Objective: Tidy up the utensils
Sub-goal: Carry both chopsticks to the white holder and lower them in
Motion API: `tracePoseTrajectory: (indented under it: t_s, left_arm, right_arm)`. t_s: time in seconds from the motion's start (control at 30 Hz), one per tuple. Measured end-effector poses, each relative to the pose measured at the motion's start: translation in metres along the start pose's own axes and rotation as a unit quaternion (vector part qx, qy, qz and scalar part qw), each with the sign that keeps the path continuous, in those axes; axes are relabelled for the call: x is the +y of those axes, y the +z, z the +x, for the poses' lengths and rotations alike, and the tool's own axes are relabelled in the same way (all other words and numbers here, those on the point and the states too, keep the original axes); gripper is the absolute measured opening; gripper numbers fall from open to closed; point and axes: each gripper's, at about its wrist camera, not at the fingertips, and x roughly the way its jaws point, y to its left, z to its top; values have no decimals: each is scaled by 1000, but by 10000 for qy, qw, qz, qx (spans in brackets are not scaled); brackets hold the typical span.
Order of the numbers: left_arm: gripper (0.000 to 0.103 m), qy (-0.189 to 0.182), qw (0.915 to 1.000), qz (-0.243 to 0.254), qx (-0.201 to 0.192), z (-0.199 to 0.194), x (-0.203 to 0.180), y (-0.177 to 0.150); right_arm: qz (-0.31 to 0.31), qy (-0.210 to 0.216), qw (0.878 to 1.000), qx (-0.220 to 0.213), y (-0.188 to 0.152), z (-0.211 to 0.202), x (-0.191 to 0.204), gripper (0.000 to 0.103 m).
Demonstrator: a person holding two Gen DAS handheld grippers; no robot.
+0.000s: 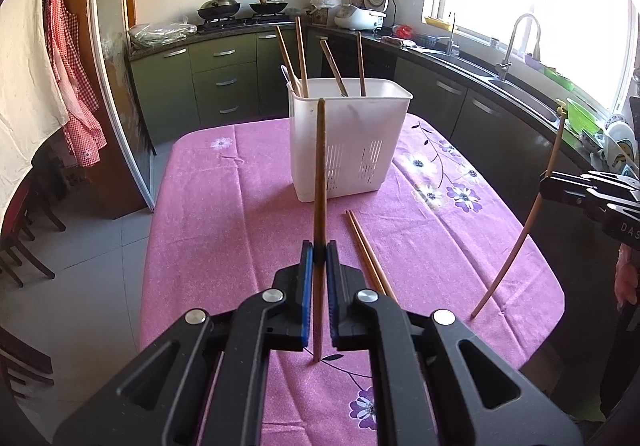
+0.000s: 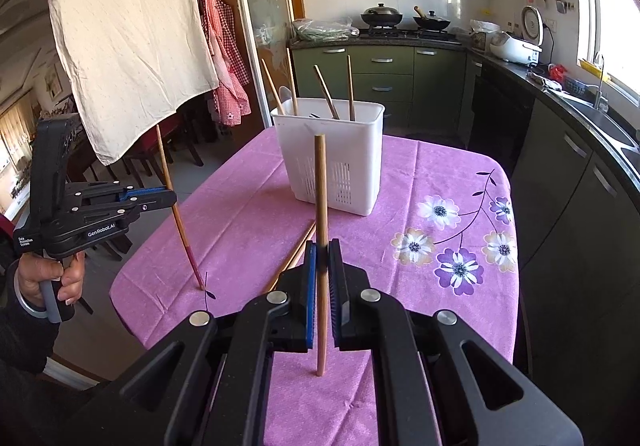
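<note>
Two tongs, left tongs (image 1: 319,251) and right tongs (image 2: 322,251), each clamped tight on one upright chopstick (image 1: 320,166) (image 2: 320,182).

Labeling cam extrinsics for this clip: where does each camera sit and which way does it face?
Left wrist: sits on the left hand-held gripper, looks forward over the pink tablecloth at the white utensil holder; its jaws clamp an upright chopstick; the right hand-held gripper shows at the right edge.
Right wrist: sits on the right hand-held gripper, same heading from further right; its jaws clamp its own chopstick; the left hand-held gripper and left hand show at left.
Shared: holder, tablecloth, loose chopstick pair, stove.
</note>
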Motion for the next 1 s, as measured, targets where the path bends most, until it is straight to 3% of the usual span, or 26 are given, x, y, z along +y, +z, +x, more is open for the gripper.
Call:
tracePoseTrajectory:
  t_s: [0.37,0.57,1.0]
  left_arm:
    - [6,-169,9998,115,18,1,-9,15]
    - [6,-415,9991,91,-29,-1,-13,43]
    - [6,-254,9900,227,-1368,-45,-25,161]
  right_arm:
    - [49,51,10000,-23,7,2,-5,7]
    - [107,245,9992,-300,34,-10,-10,7]
    - [101,482,9863,-1572,166,-57,-22,7]
